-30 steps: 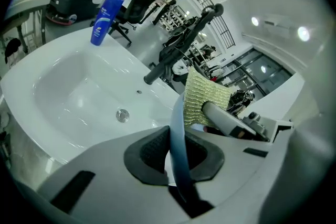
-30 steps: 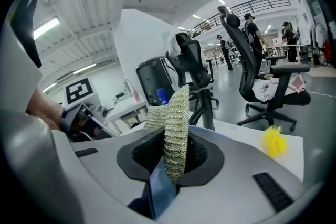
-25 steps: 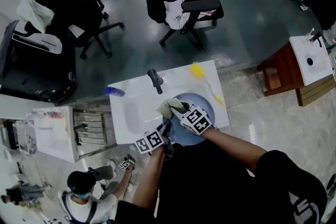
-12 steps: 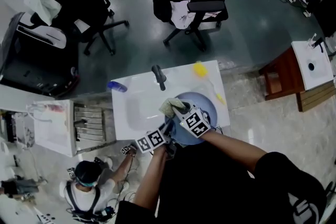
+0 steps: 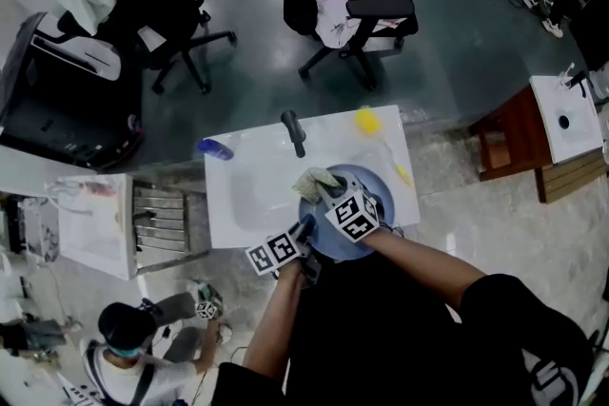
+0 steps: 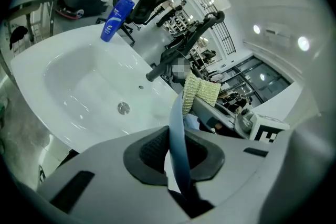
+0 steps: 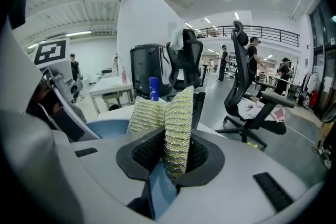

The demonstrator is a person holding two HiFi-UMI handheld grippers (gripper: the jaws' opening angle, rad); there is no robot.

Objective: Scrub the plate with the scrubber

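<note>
From the head view, the plate [image 5: 377, 192] sits over the right side of the sink [image 5: 243, 195], in front of the tap [image 5: 295, 134]. The left gripper [image 5: 304, 229] is at its near rim and the right gripper [image 5: 329, 192] is over its far part with the scrubber [image 5: 313, 180]. The left gripper view shows its jaws clamped on the plate's rim. The plate appears edge-on there, a thin blue band rising away from the pads towards the scrubber, so its faces look sideways and it stands tilted rather than flat. Being round, it has no long axis of its own. The basin and a bottle [image 6: 116, 14] lie beyond. In the right gripper view the jaws are closed on the folded scrubber, which stands up out of the pads with its long axis along the jaws. A sliver of blue plate shows just beneath it. To scrub well, the left grip probably needs to stay firm so the rim cannot pivot. The scrubber's broad fold, not its edge, should press flat on the face and sweep across it over the basin.
</note>
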